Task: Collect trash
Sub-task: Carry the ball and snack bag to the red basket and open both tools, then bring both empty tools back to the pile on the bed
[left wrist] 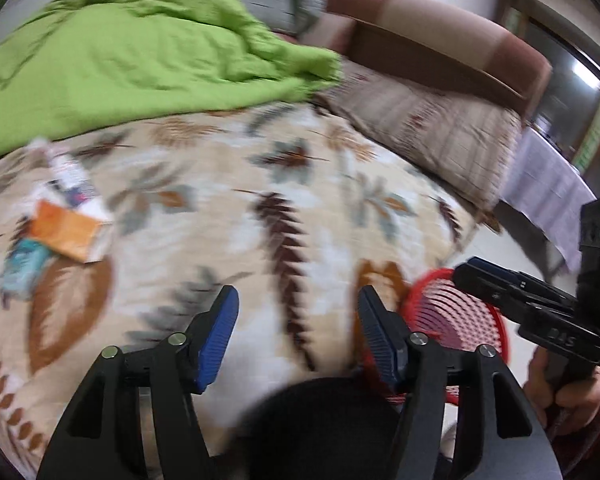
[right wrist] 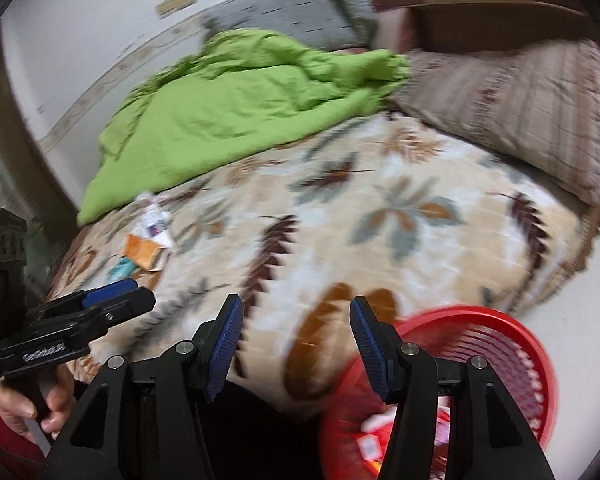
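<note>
Both the left gripper [left wrist: 298, 336] and right gripper [right wrist: 296, 344] are held apart, nothing between them. Blurred trash wrappers [right wrist: 146, 250] are strewn on the leaf-patterned blanket [right wrist: 340, 216], left of centre; their long axes cannot be told. The red basket [right wrist: 512, 344] stands beside the bed.

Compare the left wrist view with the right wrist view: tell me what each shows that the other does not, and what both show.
Only the left wrist view shows a dark doorway and a white patterned cloth at the far right. Only the right wrist view shows red and white wrappers lying inside the red slatted plastic basket. Both show that basket on the floor, the leaf-patterned cream blanket, the crumpled green sheet, a small pile of orange, teal and white packets on the blanket, and both grippers open with nothing between their blue pads: left gripper, right gripper.
</note>
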Action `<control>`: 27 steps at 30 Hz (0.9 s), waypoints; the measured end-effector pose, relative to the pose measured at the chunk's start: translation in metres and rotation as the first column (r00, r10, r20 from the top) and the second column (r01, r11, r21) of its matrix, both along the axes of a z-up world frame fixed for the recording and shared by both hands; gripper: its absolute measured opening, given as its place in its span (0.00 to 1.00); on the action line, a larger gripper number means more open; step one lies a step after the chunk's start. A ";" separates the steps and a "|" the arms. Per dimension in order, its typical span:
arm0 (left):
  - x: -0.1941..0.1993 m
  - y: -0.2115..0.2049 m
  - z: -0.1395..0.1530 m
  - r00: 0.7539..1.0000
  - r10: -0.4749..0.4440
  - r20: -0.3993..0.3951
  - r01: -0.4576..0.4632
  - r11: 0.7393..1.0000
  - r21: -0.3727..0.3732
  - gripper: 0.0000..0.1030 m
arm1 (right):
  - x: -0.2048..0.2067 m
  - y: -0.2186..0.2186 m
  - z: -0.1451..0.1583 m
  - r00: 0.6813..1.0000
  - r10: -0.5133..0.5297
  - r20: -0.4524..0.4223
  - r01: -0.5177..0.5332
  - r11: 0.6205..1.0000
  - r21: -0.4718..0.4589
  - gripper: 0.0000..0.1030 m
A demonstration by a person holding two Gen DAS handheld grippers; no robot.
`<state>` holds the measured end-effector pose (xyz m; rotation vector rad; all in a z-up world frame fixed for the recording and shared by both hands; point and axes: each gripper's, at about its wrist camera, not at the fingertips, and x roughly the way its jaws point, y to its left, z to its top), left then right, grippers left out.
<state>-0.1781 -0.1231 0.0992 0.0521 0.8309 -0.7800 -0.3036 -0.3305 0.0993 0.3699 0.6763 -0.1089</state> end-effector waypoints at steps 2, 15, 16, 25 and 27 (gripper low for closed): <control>0.012 0.024 -0.002 0.998 0.059 -0.002 -0.059 0.998 -0.002 0.63 | 0.014 0.015 0.002 0.999 0.043 0.004 -0.042 0.999 -0.002 0.58; 0.102 0.170 -0.032 0.902 0.432 -0.028 -0.428 0.899 0.094 0.73 | 0.080 0.090 -0.001 0.967 0.255 -0.026 -0.256 0.966 -0.027 0.58; 0.108 0.176 -0.035 0.894 0.447 -0.028 -0.442 0.891 0.105 0.73 | 0.081 0.092 -0.002 0.965 0.261 -0.029 -0.262 0.965 -0.025 0.58; 0.179 0.169 -0.077 0.895 0.439 -0.082 -0.409 0.879 0.245 0.73 | 0.089 0.093 -0.006 0.961 0.273 -0.048 -0.275 0.961 -0.028 0.60; 0.187 0.164 -0.085 0.888 0.454 -0.075 -0.420 0.866 0.272 0.73 | 0.090 0.091 -0.008 0.961 0.271 -0.054 -0.272 0.962 -0.027 0.60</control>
